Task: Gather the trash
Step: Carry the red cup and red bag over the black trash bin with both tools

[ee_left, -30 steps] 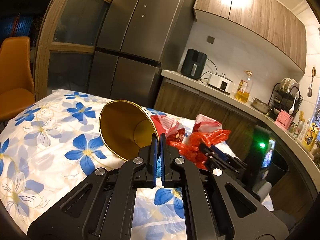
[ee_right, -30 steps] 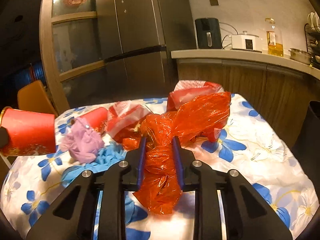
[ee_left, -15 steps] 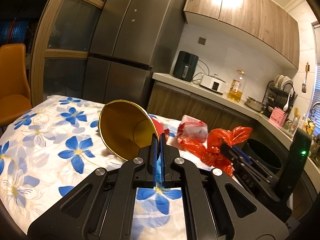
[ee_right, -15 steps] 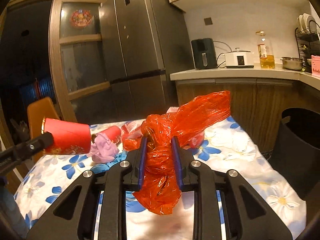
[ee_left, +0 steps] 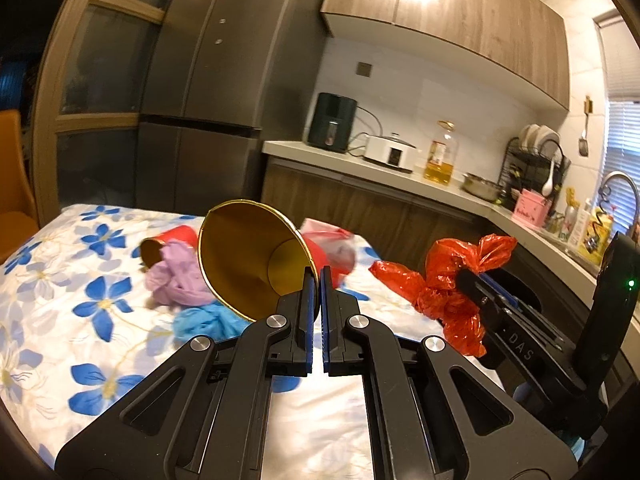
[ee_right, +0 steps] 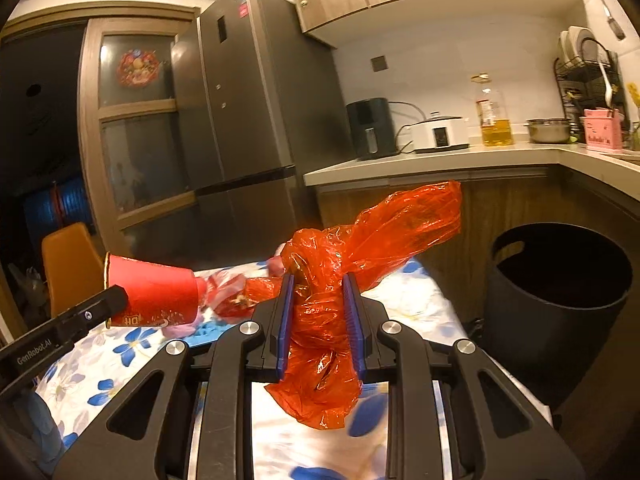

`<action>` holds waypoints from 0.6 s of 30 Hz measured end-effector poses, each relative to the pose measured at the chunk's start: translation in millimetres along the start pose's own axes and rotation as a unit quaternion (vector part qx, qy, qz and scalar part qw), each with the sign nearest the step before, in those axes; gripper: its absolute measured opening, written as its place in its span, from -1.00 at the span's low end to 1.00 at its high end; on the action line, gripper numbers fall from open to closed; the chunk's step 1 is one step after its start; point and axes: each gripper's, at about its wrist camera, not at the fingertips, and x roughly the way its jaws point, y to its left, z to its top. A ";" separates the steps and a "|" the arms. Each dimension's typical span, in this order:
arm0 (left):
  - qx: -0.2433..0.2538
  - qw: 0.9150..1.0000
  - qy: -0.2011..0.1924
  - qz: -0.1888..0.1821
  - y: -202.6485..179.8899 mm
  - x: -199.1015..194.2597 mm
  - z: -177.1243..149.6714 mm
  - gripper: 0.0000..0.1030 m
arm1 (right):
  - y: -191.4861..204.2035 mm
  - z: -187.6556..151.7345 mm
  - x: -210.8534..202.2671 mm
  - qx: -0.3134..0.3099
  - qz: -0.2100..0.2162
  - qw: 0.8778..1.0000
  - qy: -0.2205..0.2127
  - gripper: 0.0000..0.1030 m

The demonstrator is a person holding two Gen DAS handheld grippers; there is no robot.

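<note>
1. Clearly, a red paper cup with a gold lining (ee_left: 256, 256) is pinched by its rim between the nearly shut blue-padded jaws of the left gripper (ee_left: 316, 280); it is held tilted above the flower-printed tablecloth (ee_left: 80, 280), its mouth turned toward the camera.
2. A crumpled red plastic bag (ee_right: 340, 292) is clamped between the jaws of the right gripper (ee_right: 320, 308), above the table's far right corner, with a loose tail hanging below the pads.
3. Only in the left wrist view are the remaining items on the cloth seen plainly: a lilac crumpled bag (ee_left: 176, 280), a blue crumpled bag (ee_left: 204, 320) just in front of it, a second red cup lying on its side (ee_left: 172, 240), and a pink-and-red wrapper (ee_left: 336, 248) near the far edge.
4. Only in the right wrist view is the black round bin (ee_right: 560, 312) shown whole, standing on the floor beside the table's right edge, below the wooden counter (ee_right: 440, 164).
5. The cup's red outer wall with gold print is shown only by the right wrist view.
</note>
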 end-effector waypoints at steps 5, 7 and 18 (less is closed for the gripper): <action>0.014 1.000 0.002 -0.020 -23.0 8.2 0.1 -0.96 | -18.8 4.1 -10.5 0.006 -0.019 1.000 -0.010 -0.52; 0.018 0.999 0.002 -0.031 -33.8 12.6 0.6 -0.96 | -26.5 6.7 -14.9 0.008 -0.027 0.999 -0.016 -0.52; 0.053 0.995 0.003 -0.081 -97.1 38.6 6.5 -0.96 | -72.9 25.3 -40.6 0.019 -0.076 0.996 -0.051 -0.52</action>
